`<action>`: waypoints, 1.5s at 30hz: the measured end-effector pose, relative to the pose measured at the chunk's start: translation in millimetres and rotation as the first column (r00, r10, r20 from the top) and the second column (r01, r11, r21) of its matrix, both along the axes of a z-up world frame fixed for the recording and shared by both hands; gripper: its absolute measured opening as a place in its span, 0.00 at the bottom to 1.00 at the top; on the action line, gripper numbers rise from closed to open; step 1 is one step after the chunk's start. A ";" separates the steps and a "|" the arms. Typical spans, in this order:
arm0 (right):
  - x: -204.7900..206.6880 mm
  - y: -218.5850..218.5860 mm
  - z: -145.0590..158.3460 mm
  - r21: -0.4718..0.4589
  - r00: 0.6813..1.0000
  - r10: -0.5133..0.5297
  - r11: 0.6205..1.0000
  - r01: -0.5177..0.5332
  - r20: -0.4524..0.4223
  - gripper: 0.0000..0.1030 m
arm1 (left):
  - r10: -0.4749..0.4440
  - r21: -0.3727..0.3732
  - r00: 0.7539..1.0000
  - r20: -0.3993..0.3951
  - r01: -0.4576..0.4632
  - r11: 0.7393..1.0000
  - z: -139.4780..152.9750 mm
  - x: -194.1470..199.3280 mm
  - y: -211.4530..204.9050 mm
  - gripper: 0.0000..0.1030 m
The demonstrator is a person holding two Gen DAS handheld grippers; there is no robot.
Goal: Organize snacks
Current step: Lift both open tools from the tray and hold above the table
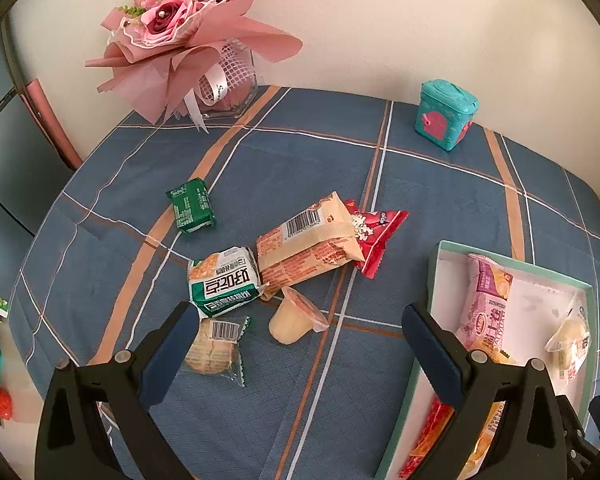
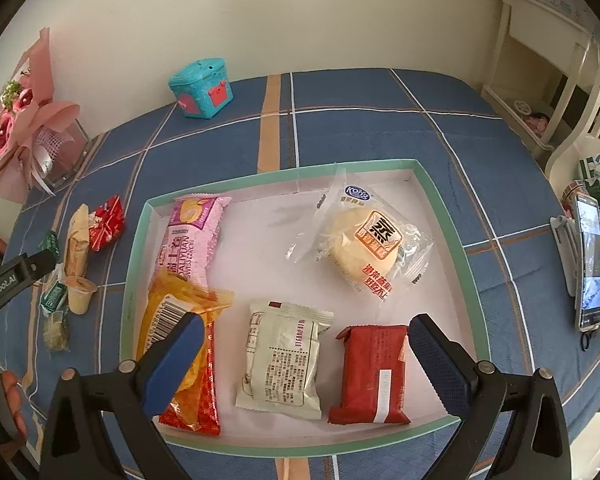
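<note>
Loose snacks lie on the blue plaid tablecloth [image 1: 308,168]: a green packet [image 1: 191,206], a tan bag [image 1: 308,244] over a red packet [image 1: 376,236], a green-white packet [image 1: 224,280], a clear cracker pack [image 1: 216,346] and a jelly cup [image 1: 294,316]. My left gripper [image 1: 300,344] is open and empty just above the cup. The green-rimmed box [image 2: 456,240] holds a pink roll pack [image 2: 194,236], an orange pack [image 2: 180,320], a white packet [image 2: 284,360], a red packet [image 2: 374,374] and a clear-wrapped pastry [image 2: 364,244]. My right gripper [image 2: 304,360] is open and empty above the box's near side.
A pink bouquet in a glass vase [image 1: 188,36] stands at the back left. A teal toy box [image 1: 444,114] stands at the back by the wall. A phone on a stand [image 2: 588,256] is at the table's right edge. White furniture [image 2: 540,60] stands beyond it.
</note>
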State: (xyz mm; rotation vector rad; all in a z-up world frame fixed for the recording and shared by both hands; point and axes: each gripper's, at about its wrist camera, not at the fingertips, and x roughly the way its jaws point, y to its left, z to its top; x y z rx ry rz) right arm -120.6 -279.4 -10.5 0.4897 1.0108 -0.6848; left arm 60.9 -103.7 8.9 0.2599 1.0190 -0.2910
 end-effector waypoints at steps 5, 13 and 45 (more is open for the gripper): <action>-1.9 -1.2 -0.9 -0.014 1.000 -0.006 1.000 0.006 -0.015 1.00 | -0.009 -0.006 1.000 -0.002 0.009 1.000 1.2 -0.6 -0.9 0.98; 0.4 7.2 3.2 -0.025 1.000 0.005 1.000 -0.005 -0.012 1.00 | -0.002 -0.021 1.000 0.003 0.002 1.000 6.9 3.0 5.1 0.98; 26.0 55.7 8.3 -0.122 0.998 -0.018 0.992 0.010 -0.068 1.00 | 0.012 0.052 0.999 -0.038 -0.010 0.999 -5.0 19.1 29.0 0.98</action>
